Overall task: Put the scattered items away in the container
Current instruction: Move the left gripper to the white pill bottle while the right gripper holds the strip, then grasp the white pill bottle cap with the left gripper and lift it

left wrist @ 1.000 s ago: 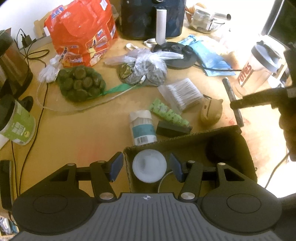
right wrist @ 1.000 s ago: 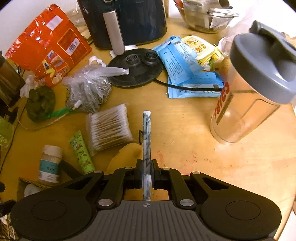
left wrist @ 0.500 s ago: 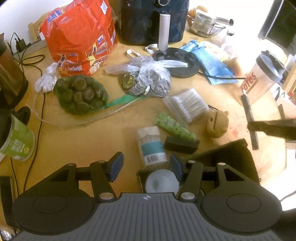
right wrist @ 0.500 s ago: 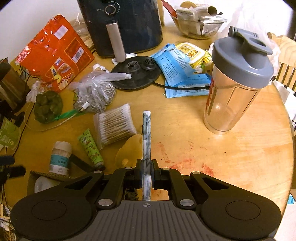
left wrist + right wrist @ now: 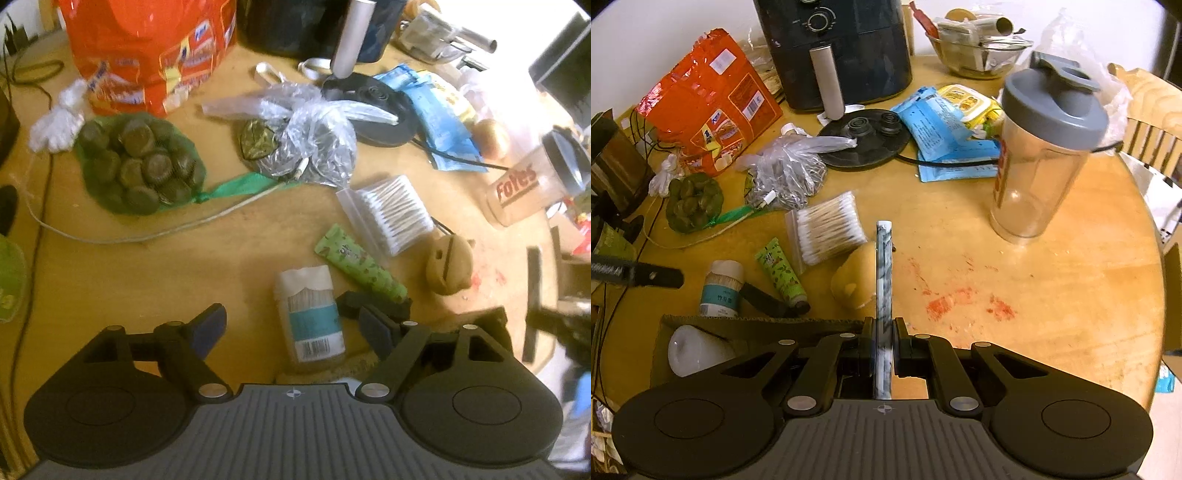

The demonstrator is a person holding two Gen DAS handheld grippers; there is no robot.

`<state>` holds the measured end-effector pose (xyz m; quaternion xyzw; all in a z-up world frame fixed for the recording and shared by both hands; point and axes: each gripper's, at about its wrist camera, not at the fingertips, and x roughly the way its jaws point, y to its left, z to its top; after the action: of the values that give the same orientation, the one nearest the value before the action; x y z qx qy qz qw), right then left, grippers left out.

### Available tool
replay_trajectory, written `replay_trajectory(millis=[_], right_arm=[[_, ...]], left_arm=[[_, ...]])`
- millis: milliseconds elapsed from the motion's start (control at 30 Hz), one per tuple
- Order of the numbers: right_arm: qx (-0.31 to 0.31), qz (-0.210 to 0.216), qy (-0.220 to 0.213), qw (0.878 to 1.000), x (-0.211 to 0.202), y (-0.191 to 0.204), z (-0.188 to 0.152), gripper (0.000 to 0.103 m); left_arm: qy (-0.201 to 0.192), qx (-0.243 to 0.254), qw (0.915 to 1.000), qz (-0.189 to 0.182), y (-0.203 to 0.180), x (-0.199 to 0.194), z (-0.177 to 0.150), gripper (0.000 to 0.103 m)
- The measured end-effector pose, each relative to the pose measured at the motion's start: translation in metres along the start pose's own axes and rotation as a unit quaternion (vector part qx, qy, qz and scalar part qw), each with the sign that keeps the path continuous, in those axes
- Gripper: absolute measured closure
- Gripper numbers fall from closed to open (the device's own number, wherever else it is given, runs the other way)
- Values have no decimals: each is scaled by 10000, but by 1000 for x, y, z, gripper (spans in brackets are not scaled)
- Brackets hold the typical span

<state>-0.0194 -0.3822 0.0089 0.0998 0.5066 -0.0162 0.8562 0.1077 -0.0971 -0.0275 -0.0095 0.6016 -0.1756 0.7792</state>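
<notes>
**Left claw spreading over the toothpick jar, right claw clamped on a marbled stick**

From the left wrist we see our left gripper with its jaws opening, nothing pressed between the pads. The toothpick jar lies on its side between them, its base against the cardboard box rim. Beyond the jar lie the green tube and the bag of cotton swabs.

From the right wrist, our right gripper is clamped tight on the marbled stick, just right of the box. Inside the box sits a white container.
</notes>
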Motion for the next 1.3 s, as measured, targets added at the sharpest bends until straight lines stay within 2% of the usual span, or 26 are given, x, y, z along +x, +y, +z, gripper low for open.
replay_trajectory(millis=[133,333,567,800,833,867,933,1133,1300], right_arm=[[122,-95,6,9999,-5,-4,-7,92],[278,-208,55,9994,-7,-10,-17,92],[421,-282,78,9987,-9,-15,-23,92],[510,-306,83,9982,-9,-16,-22,92],[517,-306,86,9982,-8,-17,-22,92],[524,-305,89,9981,-8,-17,-23,92],[538,-298,94,9981,-8,-16,-23,92],[513,-247,82,9983,-7,-14,-22,92],[417,-182,39,9990,-8,-11,-19,92]], left_arm=[[308,-452,9981,-277,14,21,14,24],[918,-906,9907,-430,29,53,32,24],[1300,-885,9860,-556,30,76,45,24],[1505,-800,9835,-602,29,89,50,27],[1504,-759,9839,-594,28,90,50,38],[1489,-718,9847,-557,27,89,49,43],[1444,-736,9840,-738,26,87,50,54],[1055,-480,9917,-564,16,65,44,54],[542,-57,9977,-402,4,35,35,54]])
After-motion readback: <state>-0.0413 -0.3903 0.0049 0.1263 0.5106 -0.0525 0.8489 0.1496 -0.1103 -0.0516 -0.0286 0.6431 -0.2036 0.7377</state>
